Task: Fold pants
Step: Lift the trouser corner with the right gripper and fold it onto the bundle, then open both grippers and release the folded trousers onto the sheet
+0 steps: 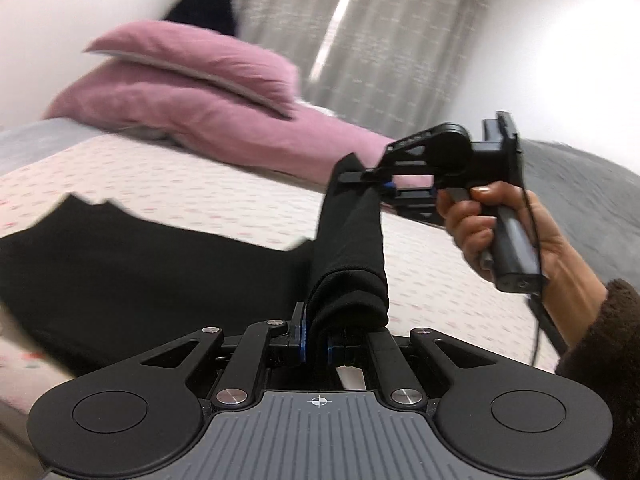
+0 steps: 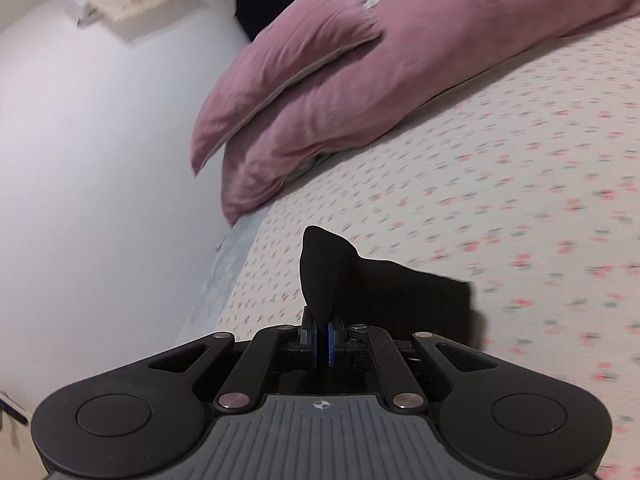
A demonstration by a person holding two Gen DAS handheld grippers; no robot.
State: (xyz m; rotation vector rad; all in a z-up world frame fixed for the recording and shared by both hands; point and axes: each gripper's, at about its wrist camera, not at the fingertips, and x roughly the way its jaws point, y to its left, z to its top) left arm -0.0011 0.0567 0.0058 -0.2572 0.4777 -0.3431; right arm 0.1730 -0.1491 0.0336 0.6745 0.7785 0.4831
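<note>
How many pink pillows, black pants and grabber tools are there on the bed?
Pink pillows: 2, one on top of the other
Black pants: 1
Hand-held grippers: 2, the left hand-held gripper and the right hand-held gripper, both clamped on the pants
Total: 5

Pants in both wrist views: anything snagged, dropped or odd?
Nothing stands out. Both grippers, left and right, are shut on the black pants, lifted edge taut between them; the rest lies on the floral sheet.
</note>
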